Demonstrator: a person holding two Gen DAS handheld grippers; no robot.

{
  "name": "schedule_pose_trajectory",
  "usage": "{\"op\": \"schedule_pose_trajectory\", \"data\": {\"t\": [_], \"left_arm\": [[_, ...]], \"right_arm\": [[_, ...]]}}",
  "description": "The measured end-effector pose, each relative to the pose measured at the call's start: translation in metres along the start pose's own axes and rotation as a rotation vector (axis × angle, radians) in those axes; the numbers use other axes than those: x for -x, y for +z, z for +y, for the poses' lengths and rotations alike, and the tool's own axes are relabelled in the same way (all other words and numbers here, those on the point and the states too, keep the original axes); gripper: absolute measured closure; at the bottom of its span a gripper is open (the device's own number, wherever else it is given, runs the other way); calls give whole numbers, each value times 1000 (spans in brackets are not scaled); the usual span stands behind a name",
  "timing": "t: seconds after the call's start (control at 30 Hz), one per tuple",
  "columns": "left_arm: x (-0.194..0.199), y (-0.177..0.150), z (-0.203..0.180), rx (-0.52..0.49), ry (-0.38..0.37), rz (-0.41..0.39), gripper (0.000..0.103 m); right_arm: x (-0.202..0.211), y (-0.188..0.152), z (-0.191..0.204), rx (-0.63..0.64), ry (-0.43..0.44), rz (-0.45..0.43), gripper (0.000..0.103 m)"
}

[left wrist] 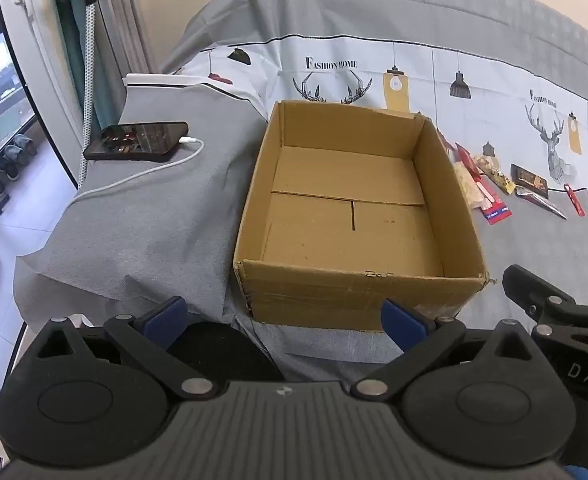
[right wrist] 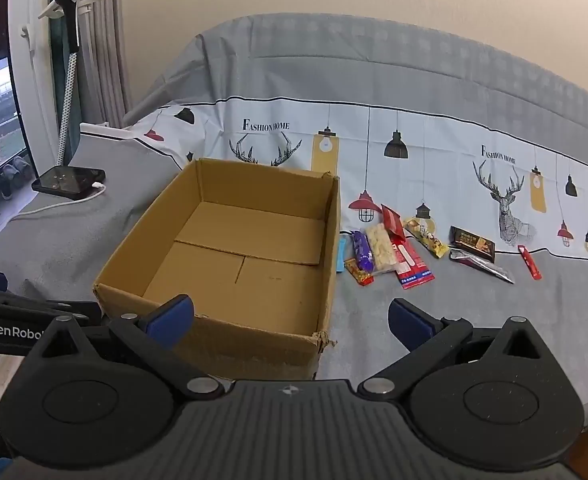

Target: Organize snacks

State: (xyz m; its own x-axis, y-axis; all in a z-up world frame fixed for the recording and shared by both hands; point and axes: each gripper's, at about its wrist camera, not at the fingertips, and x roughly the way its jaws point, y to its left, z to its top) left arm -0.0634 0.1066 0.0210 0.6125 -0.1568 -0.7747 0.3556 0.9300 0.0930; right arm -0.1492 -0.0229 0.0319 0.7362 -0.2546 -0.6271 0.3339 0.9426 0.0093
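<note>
An open, empty cardboard box (left wrist: 358, 284) (right wrist: 222, 332) stands on the grey cloth. Several snack packets lie in a row to its right: a purple packet (right wrist: 363, 255), a pale rice-cracker packet (right wrist: 383, 249), a red packet (right wrist: 410, 262) (left wrist: 494, 208), a yellow packet (right wrist: 426, 238), a dark brown bar (right wrist: 472, 243) (left wrist: 529, 179), a silver wrapper (right wrist: 484, 266) and a small red stick (right wrist: 530, 263). My left gripper (left wrist: 284, 316) is open and empty in front of the box's near wall. My right gripper (right wrist: 290, 318) is open and empty at the box's near right corner.
A black phone (left wrist: 138, 141) (right wrist: 68, 182) with a white charging cable (left wrist: 142, 172) lies on the cloth left of the box. The cloth-covered backrest (right wrist: 374, 80) rises behind. A window and floor with shoes (left wrist: 10, 160) are at far left, past the surface's edge.
</note>
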Motion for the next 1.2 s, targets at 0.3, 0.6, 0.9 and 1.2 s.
{"op": "schedule_pose_trajectory", "data": {"t": [0.3, 0.6, 0.9, 1.2], "left_arm": [[0, -2, -1, -4, 2, 3, 0], [1, -2, -1, -15, 6, 4, 0], [3, -4, -4, -26, 6, 2, 0], [3, -5, -5, -28, 7, 3, 0]], "right_arm": [[4, 1, -3, -1, 12, -20, 0], [3, -2, -5, -9, 9, -22, 0], [3, -2, -7, -20, 10, -11, 0], [5, -6, -7, -16, 10, -23, 0]]}}
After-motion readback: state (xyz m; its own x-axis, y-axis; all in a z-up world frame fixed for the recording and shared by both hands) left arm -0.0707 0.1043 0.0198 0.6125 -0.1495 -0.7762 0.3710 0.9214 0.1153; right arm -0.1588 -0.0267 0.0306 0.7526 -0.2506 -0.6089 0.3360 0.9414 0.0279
